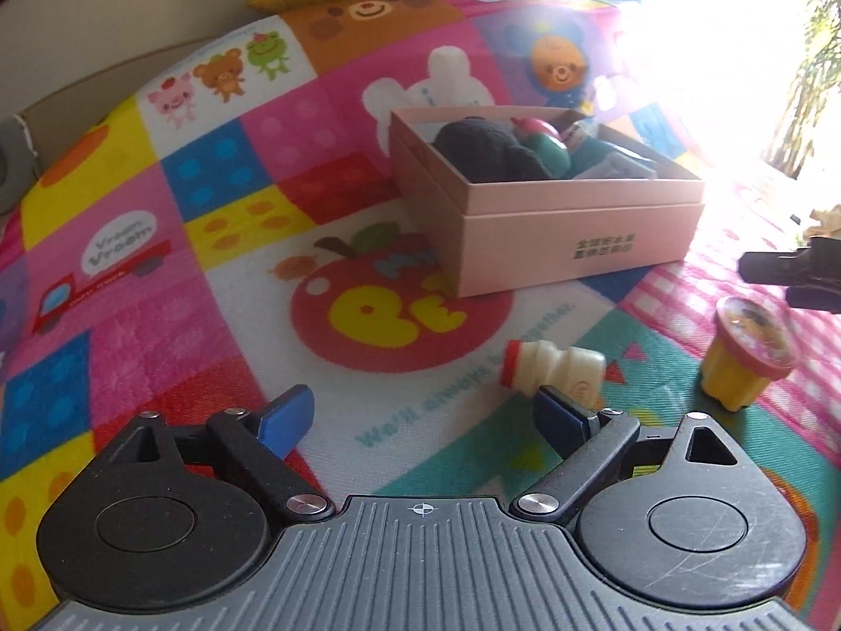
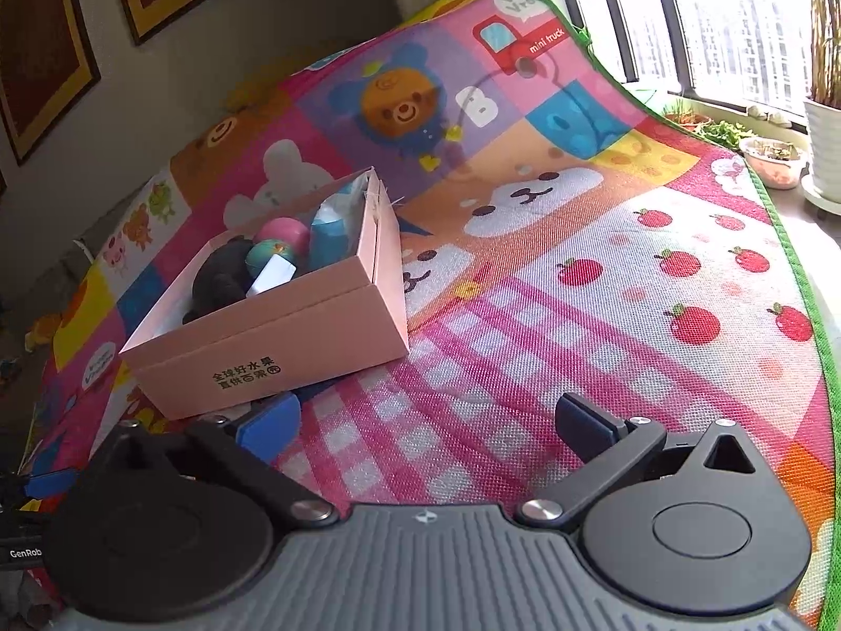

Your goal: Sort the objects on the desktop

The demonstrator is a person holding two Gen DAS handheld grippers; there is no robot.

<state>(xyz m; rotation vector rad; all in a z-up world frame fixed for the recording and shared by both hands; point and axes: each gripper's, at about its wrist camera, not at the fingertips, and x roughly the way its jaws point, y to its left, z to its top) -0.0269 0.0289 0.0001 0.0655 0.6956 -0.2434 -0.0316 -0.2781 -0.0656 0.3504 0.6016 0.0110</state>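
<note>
A pink cardboard box [image 1: 573, 242] sits on the colourful play mat [image 1: 157, 315] and holds a dark plush toy [image 1: 489, 152], a green and pink ball and other items. A small white bottle with a red cap [image 1: 552, 368] lies on its side on the mat, just beyond the right finger of my left gripper [image 1: 423, 415], whose jaws are open with nothing between them. A yellow jelly cup [image 1: 751, 363] stands to the right. In the right wrist view the same box [image 2: 273, 336] is ahead left, and my right gripper [image 2: 436, 420] stands open over the mat.
The other gripper's black tip [image 1: 788, 268] shows at the right edge of the left wrist view. Potted plants [image 2: 772, 158] line a window sill beyond the mat's green edge [image 2: 809, 284]. Framed pictures hang on the wall at left.
</note>
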